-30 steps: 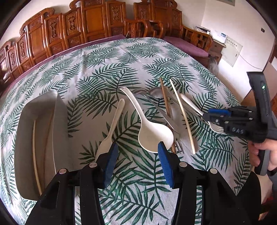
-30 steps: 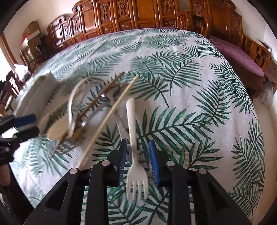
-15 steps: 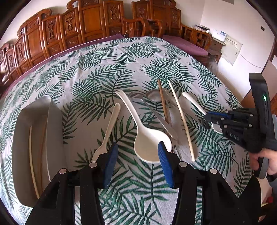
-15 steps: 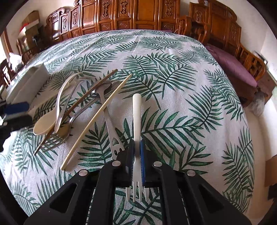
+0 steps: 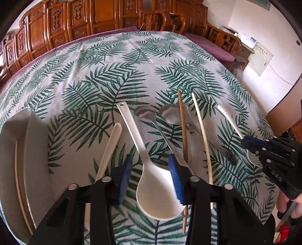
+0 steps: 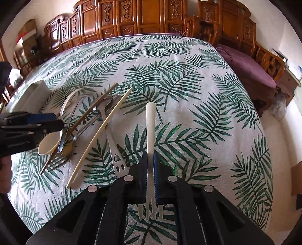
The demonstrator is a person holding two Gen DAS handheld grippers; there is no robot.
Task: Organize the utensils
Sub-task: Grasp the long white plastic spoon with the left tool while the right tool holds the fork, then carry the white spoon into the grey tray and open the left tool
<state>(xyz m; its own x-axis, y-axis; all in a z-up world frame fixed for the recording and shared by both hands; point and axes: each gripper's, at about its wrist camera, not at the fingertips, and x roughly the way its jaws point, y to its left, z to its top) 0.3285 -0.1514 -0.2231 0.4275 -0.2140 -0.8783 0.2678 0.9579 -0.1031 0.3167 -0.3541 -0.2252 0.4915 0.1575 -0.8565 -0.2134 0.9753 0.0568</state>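
My left gripper [image 5: 150, 178] is open, its blue pads either side of the bowl of a large white spoon [image 5: 157, 190] lying on the tablecloth. A second white utensil [image 5: 109, 148] lies just left of it. My right gripper [image 6: 150, 179] is shut on a white plastic fork [image 6: 151, 128], handle pointing away, tines toward the camera; it also shows in the left wrist view [image 5: 229, 118]. Between the grippers lie metal spoons [image 5: 169, 115], a brown chopstick [image 5: 182, 124], a cream chopstick [image 5: 202, 132] and a metal fork [image 6: 111, 135].
A white organizer tray [image 5: 35, 150] stands at the left of the table with a cream chopstick [image 5: 18, 184] in it. The leaf-print tablecloth [image 6: 169, 75] covers the round table. Carved wooden chairs [image 5: 105, 15] ring the far side.
My right gripper closed on the white fork and lifted it off the cloth. My left gripper moved forward and down over the large white spoon's bowl, still open.
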